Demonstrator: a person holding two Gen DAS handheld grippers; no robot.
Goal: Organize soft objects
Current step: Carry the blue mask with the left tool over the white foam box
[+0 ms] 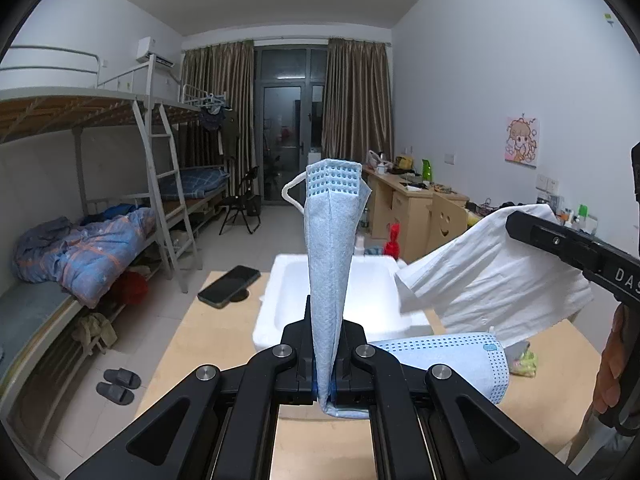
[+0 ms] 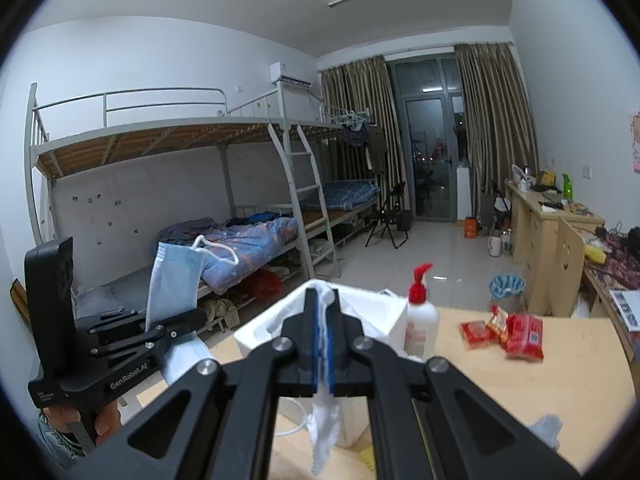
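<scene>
My left gripper [image 1: 325, 320] is shut on a light blue face mask [image 1: 332, 248] that stands upright above the table; it also shows in the right wrist view [image 2: 172, 284]. My right gripper [image 2: 323, 312] is shut on a white tissue [image 2: 326, 420]; from the left wrist view the tissue [image 1: 492, 280] hangs in the air over the table's right side. A second blue mask [image 1: 452, 364] lies on the table. A white foam box [image 1: 336, 292] stands open just beyond both grippers.
A wooden table [image 1: 224, 320] carries a black phone [image 1: 229, 285], a pump bottle with red top [image 2: 420, 312] and red snack packets [image 2: 508, 332]. Bunk beds [image 2: 200, 184] line the left wall, desks [image 2: 552, 232] the right.
</scene>
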